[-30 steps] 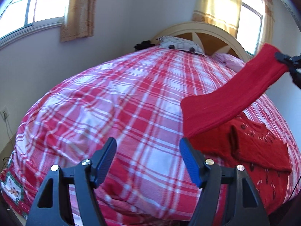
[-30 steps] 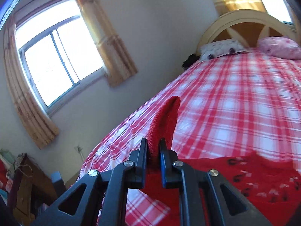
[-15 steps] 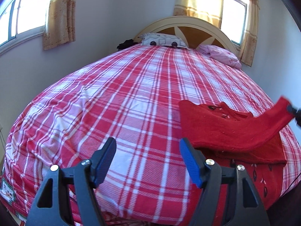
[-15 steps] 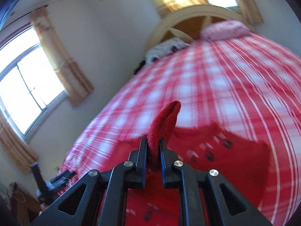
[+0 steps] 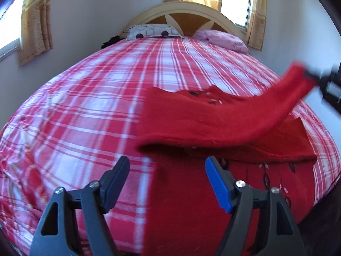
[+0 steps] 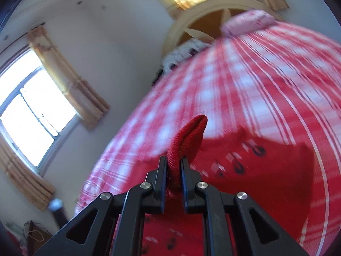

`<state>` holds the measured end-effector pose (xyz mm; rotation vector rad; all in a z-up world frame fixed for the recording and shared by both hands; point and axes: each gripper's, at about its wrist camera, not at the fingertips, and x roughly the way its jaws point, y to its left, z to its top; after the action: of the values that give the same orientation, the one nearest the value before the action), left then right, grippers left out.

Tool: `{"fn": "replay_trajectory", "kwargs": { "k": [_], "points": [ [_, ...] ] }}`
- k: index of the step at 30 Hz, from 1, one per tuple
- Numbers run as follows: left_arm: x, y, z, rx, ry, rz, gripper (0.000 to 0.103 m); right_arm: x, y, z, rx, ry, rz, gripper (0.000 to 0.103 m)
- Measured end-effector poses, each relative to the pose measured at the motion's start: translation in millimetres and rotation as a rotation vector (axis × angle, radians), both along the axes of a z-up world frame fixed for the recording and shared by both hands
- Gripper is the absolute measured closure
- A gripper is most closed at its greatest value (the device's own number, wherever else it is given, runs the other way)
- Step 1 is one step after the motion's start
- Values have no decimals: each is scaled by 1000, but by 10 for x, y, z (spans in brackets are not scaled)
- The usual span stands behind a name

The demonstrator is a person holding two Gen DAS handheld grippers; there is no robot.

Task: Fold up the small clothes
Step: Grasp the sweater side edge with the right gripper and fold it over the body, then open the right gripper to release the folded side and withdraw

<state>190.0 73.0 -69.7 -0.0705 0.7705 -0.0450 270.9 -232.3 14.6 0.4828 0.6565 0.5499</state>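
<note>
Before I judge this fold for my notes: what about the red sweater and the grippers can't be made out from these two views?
- Right gripper, left wrist view: blurred and cut by the frame's edge.
- Red sweater, left wrist view: the lifted sleeve hides what is under it.
- Sweater's near hem, right wrist view: hidden behind the gripper's frame.
- Sweater's dark pattern, right wrist view: motion blur smears it.
- Left gripper: absent from the right wrist view.

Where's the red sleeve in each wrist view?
Left wrist: red sleeve crosses centre-right, rising to the right gripper at the right edge.
Right wrist: sleeve cuff at lower centre, pinched in that gripper.
Shared landmark: pink pillow.
</note>
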Motion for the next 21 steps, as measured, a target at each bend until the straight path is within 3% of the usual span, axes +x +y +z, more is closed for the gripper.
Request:
{"fn": "replay_trajectory", "kwargs": {
  "k": [3,6,9,11,15,21],
  "points": [
    [179,-131,-95,5,28,26,25,-20,173,385,12,-69,43,92],
    [395,-127,-194,-6,85,118,25,-66,324,717,32,-133,86,92],
    [582,74,-294,-66,143,265,25,-100,414,976,32,-192,106,92],
    [591,246,-322,-134,132,343,23,-146,411,1051,10,-226,103,92],
    [552,308,-316,-120,123,390,23,-202,194,887,-21,-206,66,92],
    [463,325,-375,-71,103,387,24,-301,-503,21,-44,-37,-52,92]
  ]
}}
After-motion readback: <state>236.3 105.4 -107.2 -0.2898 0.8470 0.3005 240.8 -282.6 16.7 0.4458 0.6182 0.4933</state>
